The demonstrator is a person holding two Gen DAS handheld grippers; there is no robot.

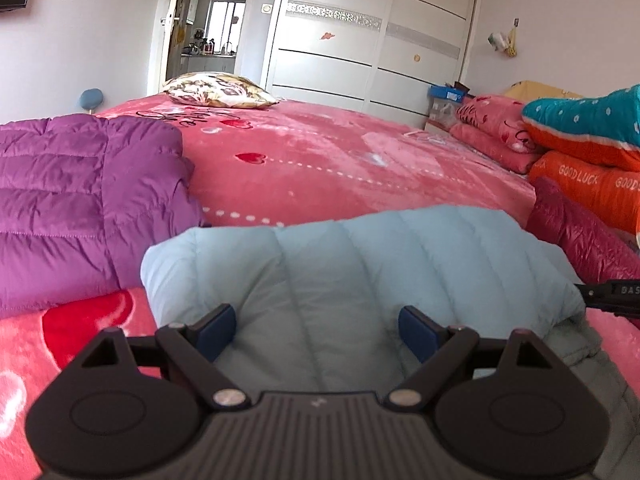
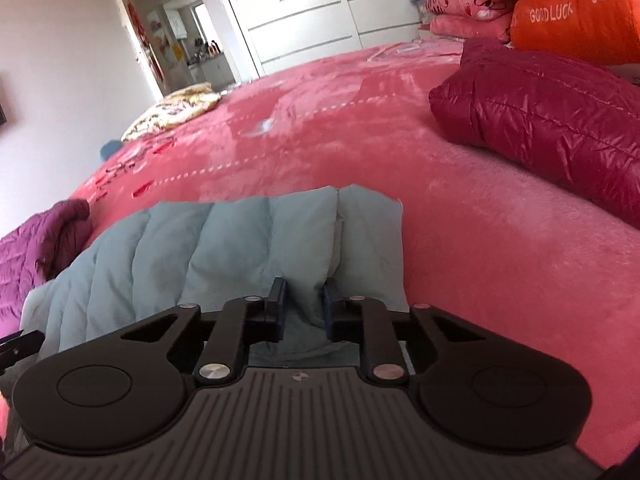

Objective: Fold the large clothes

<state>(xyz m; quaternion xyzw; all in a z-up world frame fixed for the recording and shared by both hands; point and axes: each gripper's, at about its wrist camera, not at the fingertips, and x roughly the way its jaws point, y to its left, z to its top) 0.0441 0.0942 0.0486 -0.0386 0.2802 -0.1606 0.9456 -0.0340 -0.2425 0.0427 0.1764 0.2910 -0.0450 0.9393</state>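
Folding looks well along — the pale blue down jacket (image 1: 360,264) lies doubled on the pink bed (image 1: 340,160), between a purple jacket (image 1: 80,200) and a maroon one (image 2: 560,128). Left tool (image 1: 318,330) hangs spread wide above it, gripping nothing; right tool (image 2: 305,304) pinches the jacket's near edge — one more fold seems left.

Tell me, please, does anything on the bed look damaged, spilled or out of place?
Nothing stands out. The light blue jacket lies folded on the pink bedspread, with the purple jacket and the dark red jacket folded beside it. I see no spill and no tear.
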